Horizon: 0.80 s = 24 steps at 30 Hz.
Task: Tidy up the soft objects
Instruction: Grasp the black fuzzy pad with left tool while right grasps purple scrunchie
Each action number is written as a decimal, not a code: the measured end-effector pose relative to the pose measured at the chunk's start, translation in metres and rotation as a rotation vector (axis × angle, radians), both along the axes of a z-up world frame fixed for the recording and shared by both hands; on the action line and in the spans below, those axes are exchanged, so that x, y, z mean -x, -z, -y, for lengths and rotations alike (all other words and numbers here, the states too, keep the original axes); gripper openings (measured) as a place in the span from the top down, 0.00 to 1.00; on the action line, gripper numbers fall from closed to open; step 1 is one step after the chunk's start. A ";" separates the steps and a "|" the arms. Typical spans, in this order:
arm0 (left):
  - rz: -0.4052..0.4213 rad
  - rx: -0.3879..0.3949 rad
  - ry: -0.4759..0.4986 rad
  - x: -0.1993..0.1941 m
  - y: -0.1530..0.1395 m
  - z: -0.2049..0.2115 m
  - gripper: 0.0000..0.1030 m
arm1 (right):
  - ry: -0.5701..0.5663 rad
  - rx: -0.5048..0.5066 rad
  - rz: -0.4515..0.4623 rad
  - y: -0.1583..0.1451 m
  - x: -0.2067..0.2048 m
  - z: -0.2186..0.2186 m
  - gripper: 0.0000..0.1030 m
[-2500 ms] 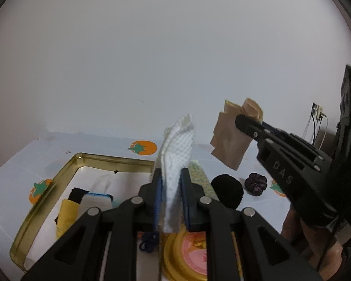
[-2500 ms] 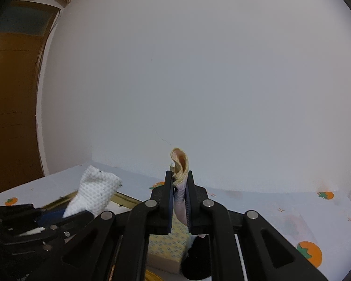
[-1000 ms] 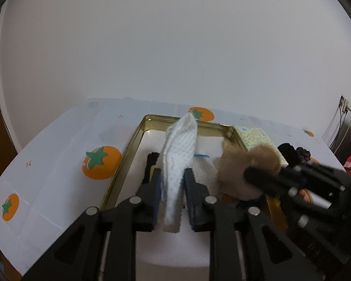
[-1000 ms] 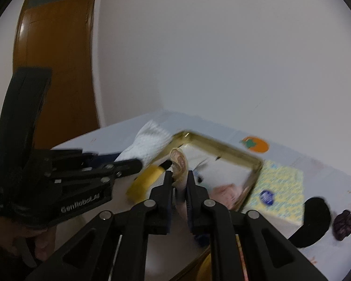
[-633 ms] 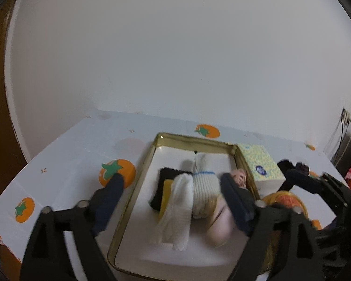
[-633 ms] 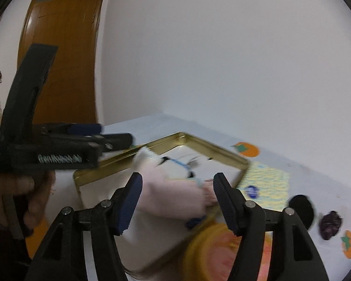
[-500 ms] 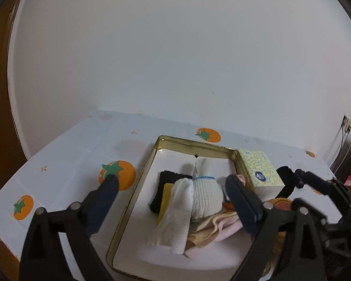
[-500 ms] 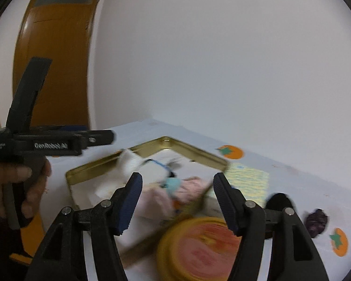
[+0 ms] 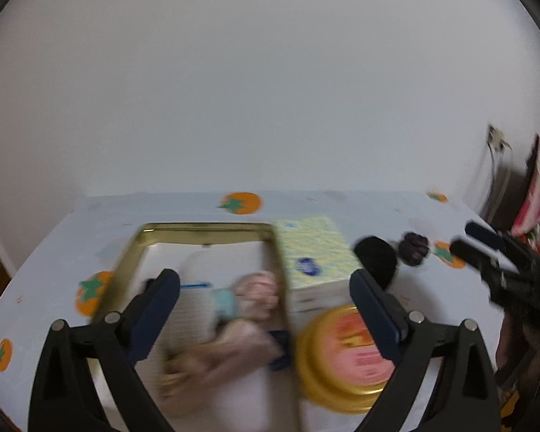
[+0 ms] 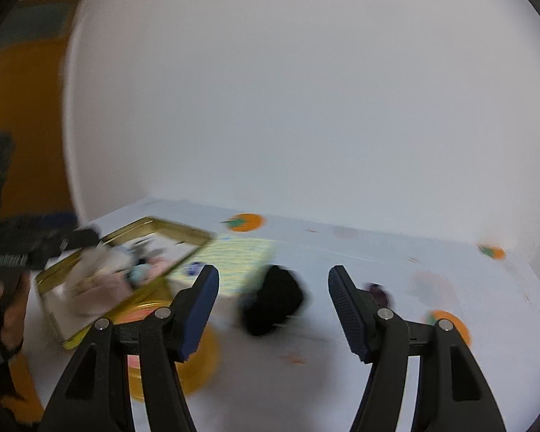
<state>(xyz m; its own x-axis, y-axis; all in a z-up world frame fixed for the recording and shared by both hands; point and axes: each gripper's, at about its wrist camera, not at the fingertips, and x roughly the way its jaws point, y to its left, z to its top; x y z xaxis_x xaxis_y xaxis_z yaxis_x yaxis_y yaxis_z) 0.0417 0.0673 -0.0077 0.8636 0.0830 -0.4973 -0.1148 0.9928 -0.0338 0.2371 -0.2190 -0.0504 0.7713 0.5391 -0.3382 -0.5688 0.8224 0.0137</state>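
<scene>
I am holding my left hand-held gripper point(image 9: 264, 297) over the near end of the gold tin point(image 9: 205, 228), and its jaws are opening the last bit, standing wide apart with nothing pinched between them. Below and between them the soft things are lying in the tin: a white knitted piece point(image 9: 189, 309) on the left, a pink and teal bundle point(image 9: 250, 293) beside it against the right wall, and a beige cloth point(image 9: 219, 356) spilling toward the near end. All of it is blurring, so I cannot tell one piece's edge from the next.

Just right of the tin the yellow patterned box point(image 9: 313, 252) is sitting on the desk point(image 9: 342, 205), and the round yellow lid point(image 9: 345, 352) is lying nearer, just in front of it. A black soft lump point(image 9: 376, 257) is lying right of the box, and a dark purple scrunchie point(image 9: 414, 248) just beyond it.

My right hand-held gripper point(image 10: 273, 298) is pointing across the desk with its jaws apart and nothing gripped. The black lump point(image 10: 273, 300) is showing on the desk between the fingers, well beyond them, and the scrunchie point(image 10: 378, 293) is peeking past the right finger. The tin point(image 10: 154, 230) is lying far left in that view, with my other hand point(image 10: 7, 309) beside it.
</scene>
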 end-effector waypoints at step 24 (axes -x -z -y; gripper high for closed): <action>-0.301 -0.039 0.178 -0.123 0.030 0.112 0.11 | 0.253 -0.003 -0.332 0.049 -0.125 0.043 0.37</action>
